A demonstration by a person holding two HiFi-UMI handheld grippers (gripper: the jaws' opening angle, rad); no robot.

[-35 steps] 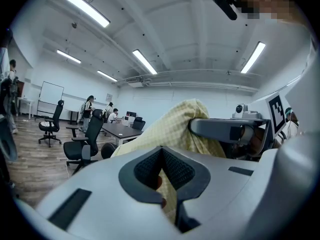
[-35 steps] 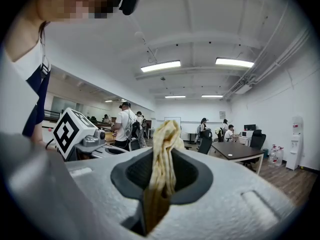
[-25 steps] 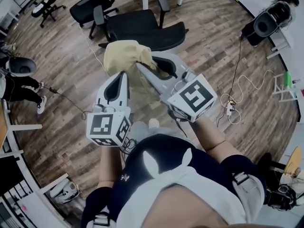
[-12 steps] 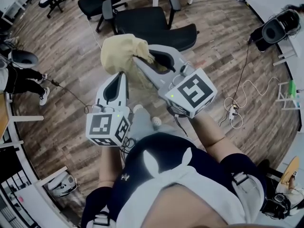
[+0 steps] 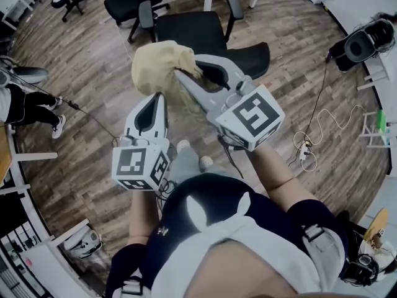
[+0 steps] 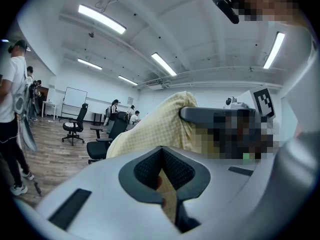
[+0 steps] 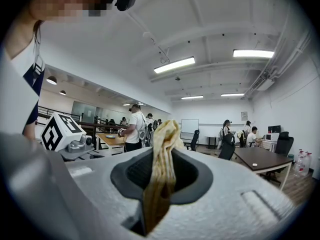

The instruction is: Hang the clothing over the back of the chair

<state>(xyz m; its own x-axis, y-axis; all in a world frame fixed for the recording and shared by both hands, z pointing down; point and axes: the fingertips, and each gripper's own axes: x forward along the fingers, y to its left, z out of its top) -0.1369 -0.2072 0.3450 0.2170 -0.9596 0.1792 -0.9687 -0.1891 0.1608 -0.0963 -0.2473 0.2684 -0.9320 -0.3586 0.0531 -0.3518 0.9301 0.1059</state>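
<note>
Looking down from the head view, a pale yellow garment [image 5: 162,67] hangs bunched above the wooden floor [image 5: 80,73], just near of a black office chair [image 5: 192,30] whose seat lies farther off; the cloth does not touch the chair. The left gripper [image 5: 157,98] meets the garment's near edge, and the right gripper [image 5: 189,72] bites into its right side. Each gripper carries a cube with a square black-and-white marker, the left cube [image 5: 141,165] and the right cube [image 5: 252,117]; these patterns are the only printing to be seen. In the left gripper view, the jaws are pressed together on a thin strip of the yellow checked cloth, the rest rising beyond them. In the right gripper view, the jaws are clamped on a thick vertical fold of the garment, which stands up between the pads, with desks and a whiteboard [image 7: 189,125] far behind.
</note>
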